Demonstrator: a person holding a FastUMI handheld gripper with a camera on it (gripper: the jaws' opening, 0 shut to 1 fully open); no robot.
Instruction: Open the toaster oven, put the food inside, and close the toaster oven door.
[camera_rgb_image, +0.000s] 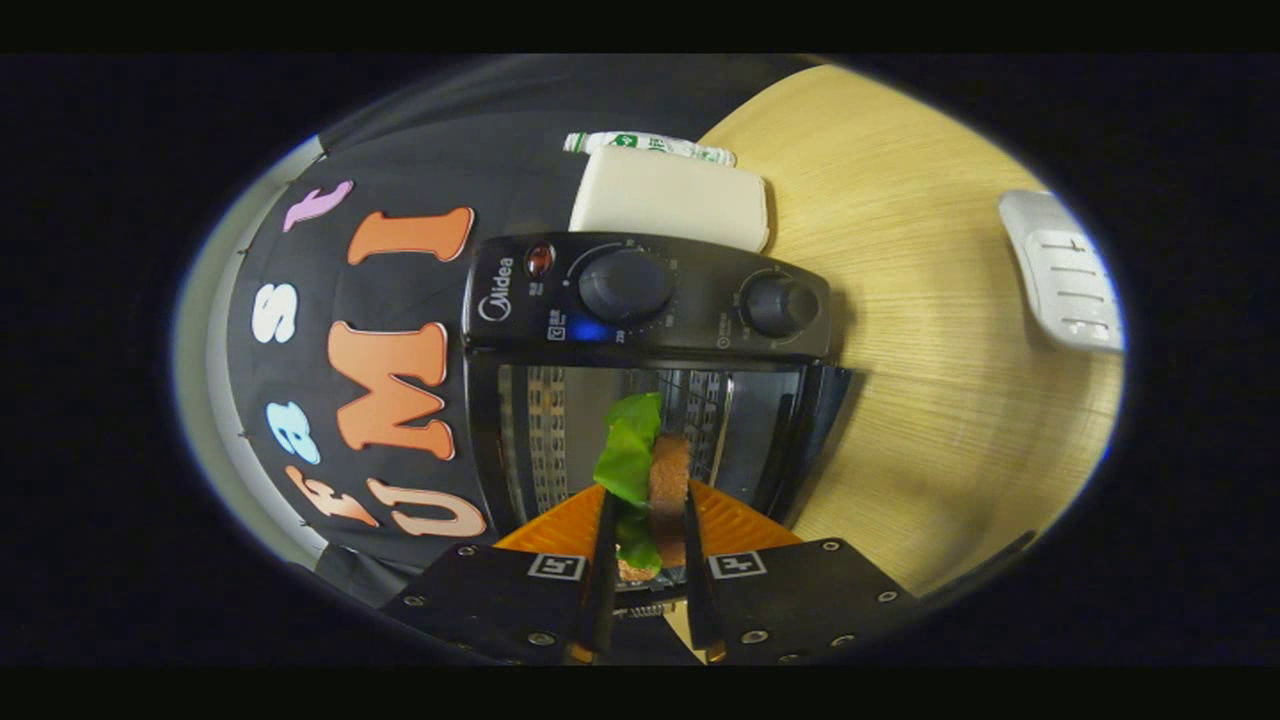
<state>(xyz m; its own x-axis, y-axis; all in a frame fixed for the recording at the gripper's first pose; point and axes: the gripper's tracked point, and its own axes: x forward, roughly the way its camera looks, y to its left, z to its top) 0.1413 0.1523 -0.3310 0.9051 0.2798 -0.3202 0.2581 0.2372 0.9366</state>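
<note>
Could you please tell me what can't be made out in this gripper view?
- Food: its near end is hidden between the fingers of the gripper, shut on it.
- Toaster oven: glare hides the cavity.
- Dial markings: too small.
- White object: cut off by the edge.

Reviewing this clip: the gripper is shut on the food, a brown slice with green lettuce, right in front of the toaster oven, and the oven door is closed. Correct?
Not quite. The gripper view shows the toaster oven door open, its rack exposed. The rest holds: the gripper is shut on the food, just before the opening.
</note>
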